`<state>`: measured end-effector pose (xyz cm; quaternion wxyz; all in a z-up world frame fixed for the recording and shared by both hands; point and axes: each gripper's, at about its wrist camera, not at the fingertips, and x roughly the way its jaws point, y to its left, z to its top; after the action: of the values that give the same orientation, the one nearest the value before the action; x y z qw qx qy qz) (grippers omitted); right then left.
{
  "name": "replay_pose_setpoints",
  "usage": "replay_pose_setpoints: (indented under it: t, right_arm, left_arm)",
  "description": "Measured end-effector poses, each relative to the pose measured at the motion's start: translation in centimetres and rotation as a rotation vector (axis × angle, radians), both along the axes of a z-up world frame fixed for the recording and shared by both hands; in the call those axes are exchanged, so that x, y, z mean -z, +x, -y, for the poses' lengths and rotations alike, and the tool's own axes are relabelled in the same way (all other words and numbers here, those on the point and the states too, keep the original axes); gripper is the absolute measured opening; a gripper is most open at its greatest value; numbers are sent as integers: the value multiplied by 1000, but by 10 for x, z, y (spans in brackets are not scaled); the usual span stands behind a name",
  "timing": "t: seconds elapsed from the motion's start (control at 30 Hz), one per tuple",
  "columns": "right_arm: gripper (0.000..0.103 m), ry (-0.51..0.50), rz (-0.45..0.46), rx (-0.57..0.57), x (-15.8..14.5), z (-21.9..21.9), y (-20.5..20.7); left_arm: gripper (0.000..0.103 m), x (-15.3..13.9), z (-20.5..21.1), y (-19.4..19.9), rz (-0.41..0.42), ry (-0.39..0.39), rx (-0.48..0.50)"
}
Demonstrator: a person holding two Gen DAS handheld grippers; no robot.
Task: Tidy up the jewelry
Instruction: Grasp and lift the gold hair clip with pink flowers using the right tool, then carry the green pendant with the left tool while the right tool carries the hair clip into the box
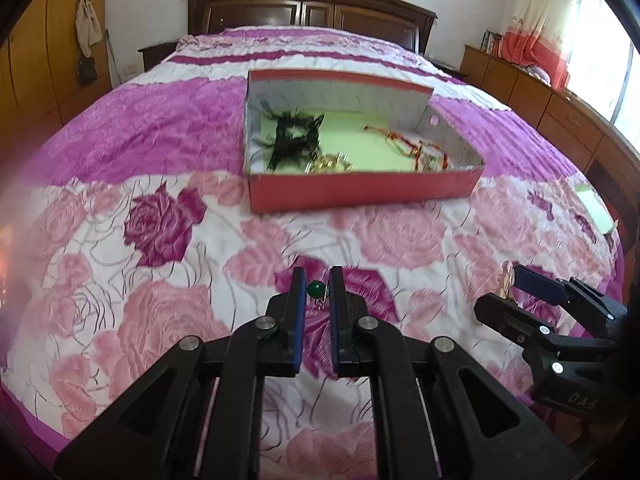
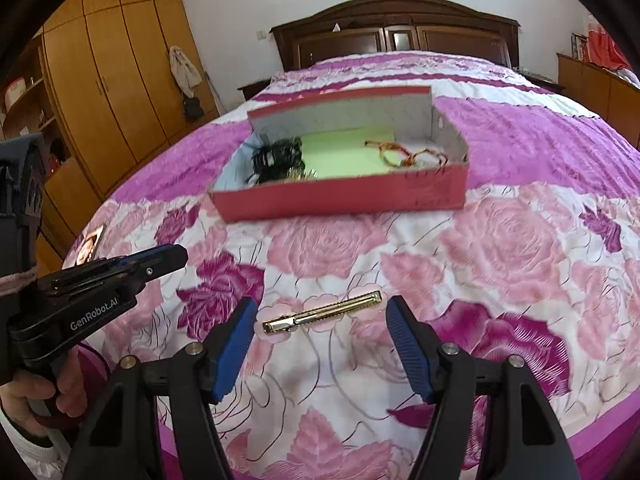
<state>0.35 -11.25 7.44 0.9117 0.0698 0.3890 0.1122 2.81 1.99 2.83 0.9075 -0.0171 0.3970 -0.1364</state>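
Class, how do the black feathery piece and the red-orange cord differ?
The black feathery piece is dark and bushy; the red-orange cord is thin and bright. The piece lies at the left end of the red box, the cord toward its right. Both rest inside it.

The bed, under a rose-printed cover, carries a red box in the middle and a green sheet far right.
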Motion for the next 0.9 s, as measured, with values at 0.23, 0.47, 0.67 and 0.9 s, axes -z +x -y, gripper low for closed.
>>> replay_pose_setpoints:
  t: [0.23,0.47,0.67,0.9]
  right_arm:
    - [69,20,53,13,-15,13,7]
    - [69,32,115,17,-33,22,16]
    - [69,38,161,29,-46,30,31]
    - [69,44,202,42,-52,37,52]
  left_arm:
    - [2,-17,13,9,52,-6,3]
    - [2,-30,28,23,88,-7,4]
    - [2,-43,37,34,138,-13,2]
    - [2,-52,40,54,178,-19,-12]
